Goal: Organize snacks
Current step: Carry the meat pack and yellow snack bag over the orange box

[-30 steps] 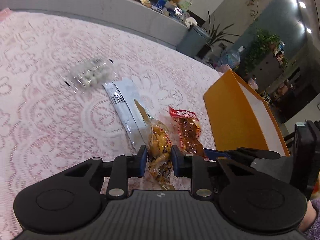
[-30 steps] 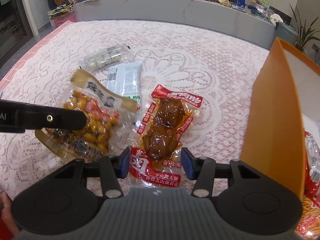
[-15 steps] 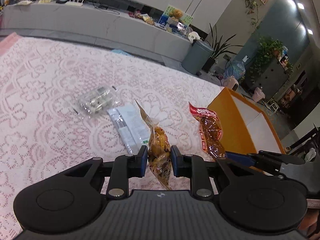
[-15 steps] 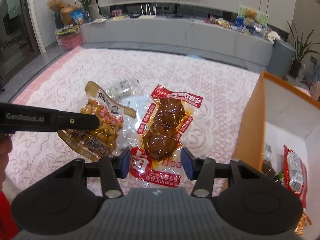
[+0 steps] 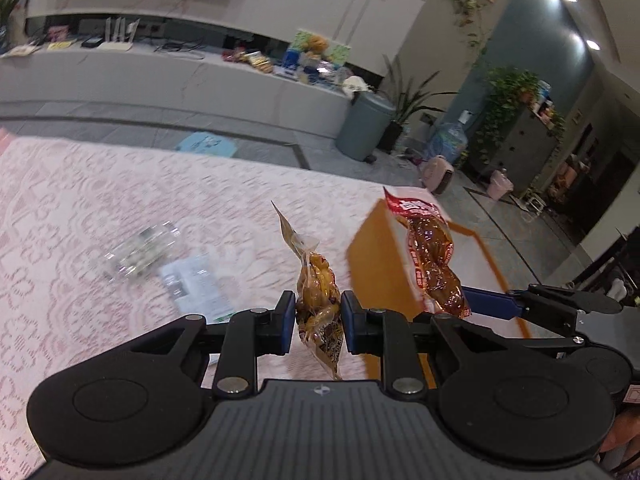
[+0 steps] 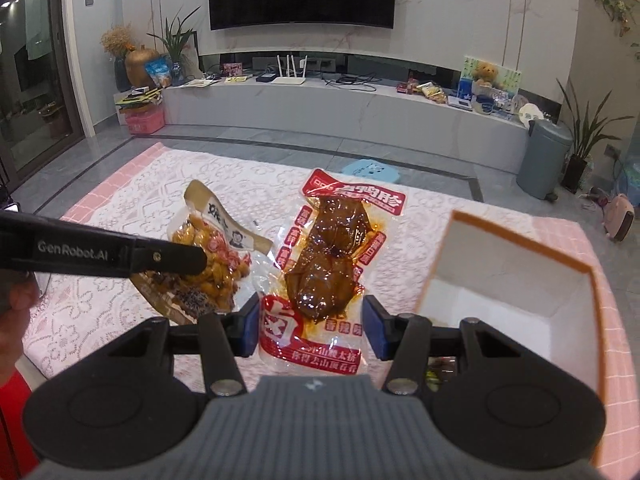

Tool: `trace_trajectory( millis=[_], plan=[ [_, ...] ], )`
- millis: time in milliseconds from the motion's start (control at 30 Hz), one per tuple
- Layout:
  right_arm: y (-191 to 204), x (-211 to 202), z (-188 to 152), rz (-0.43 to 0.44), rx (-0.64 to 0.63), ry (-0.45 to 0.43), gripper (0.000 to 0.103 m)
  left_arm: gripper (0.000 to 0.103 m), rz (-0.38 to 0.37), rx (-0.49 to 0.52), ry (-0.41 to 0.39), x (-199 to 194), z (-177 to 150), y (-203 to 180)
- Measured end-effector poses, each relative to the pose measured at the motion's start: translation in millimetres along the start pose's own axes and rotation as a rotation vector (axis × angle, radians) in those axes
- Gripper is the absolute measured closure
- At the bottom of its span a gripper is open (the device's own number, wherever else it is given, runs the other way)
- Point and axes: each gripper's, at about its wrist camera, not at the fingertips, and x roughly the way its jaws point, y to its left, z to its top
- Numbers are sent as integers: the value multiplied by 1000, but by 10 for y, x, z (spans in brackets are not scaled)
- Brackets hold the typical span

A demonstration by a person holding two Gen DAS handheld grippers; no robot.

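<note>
Two tongs (image 5: pixel 318 318) (image 6: pixel 312 330) each pinch a crinkly plastic pouch: yellow nuts (image 5: pixel 318 300), glossy brown meat (image 6: pixel 324 268).

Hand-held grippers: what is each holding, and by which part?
Left hand-held gripper pinches the yellow snack pouch near its lower end. Right hand-held gripper clamps the red braised-meat packet across its bottom edge.

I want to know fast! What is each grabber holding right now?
Left gripper: shut on the yellow snack packet.
Right gripper: shut on the red braised-meat packet.
</note>
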Motion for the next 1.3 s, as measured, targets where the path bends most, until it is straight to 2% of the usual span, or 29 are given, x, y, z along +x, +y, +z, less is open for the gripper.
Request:
trace_trajectory(
  millis=[367,567,733,867,1167,1300],
  plan=[
    [-749,-416,-29,-76,5,7,53,77,-93,126,37,390,196,-861],
    [-1135,-352,-160,-147,-23,76,53,77,-135,223,94,826,232,-1317],
    [-1452,-148,-220,-163,-7,139,53,77,-168,312,157,1211,228,-1540],
    [-1696,67,-281,-151,29,191,53,77,-144,350,196,1480,204,-1652],
    [-1878,615,-335,-122,21,255,52,77,14,477,262,1991,96,-1690],
    [-1882,812,-334,-110,0,283,52,77,18,464,283,2149,94,-1597]
  ],
)
